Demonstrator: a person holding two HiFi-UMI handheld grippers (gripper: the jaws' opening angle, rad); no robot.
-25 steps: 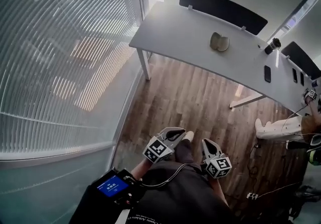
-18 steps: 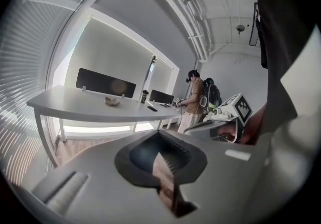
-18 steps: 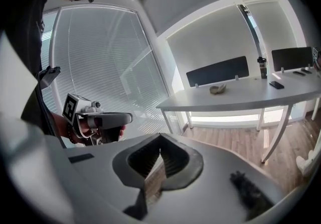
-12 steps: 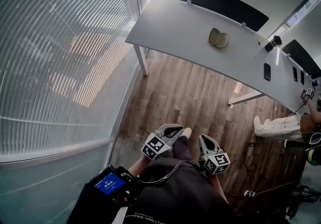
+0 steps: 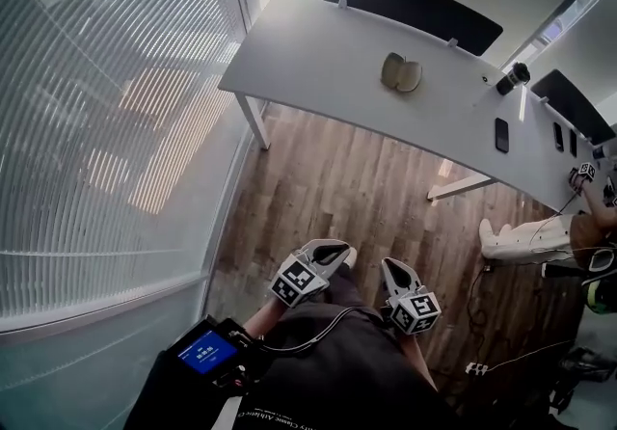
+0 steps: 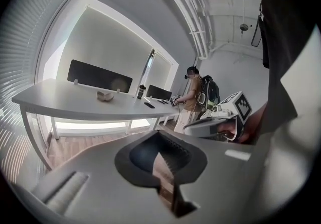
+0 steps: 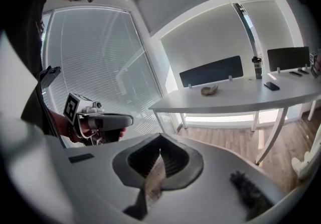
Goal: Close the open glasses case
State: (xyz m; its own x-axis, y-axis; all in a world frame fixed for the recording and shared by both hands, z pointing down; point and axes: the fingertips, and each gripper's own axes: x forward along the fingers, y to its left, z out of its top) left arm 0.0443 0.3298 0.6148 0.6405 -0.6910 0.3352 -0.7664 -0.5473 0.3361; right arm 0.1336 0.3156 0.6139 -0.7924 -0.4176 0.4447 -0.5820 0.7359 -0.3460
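At 7 o'clock in the head view, a handheld device [image 5: 205, 353] shows a blue screen with writing too small to read. Just beyond it, at 6 o'clock, the left gripper [image 5: 333, 251] and right gripper [image 5: 393, 272] hang over the wooden floor [image 5: 357, 187]. Both have their jaws clenched together on nothing, and their cubes bear black square markers. Well ahead, toward 12 o'clock, the glasses case [image 5: 401, 72] lies open on the white table [image 5: 308, 52]; what is inside it cannot be made out. Farther along the table, at 1 o'clock, a dark tumbler [image 5: 508, 83] stands and a black phone [image 5: 501, 135] lies flat.
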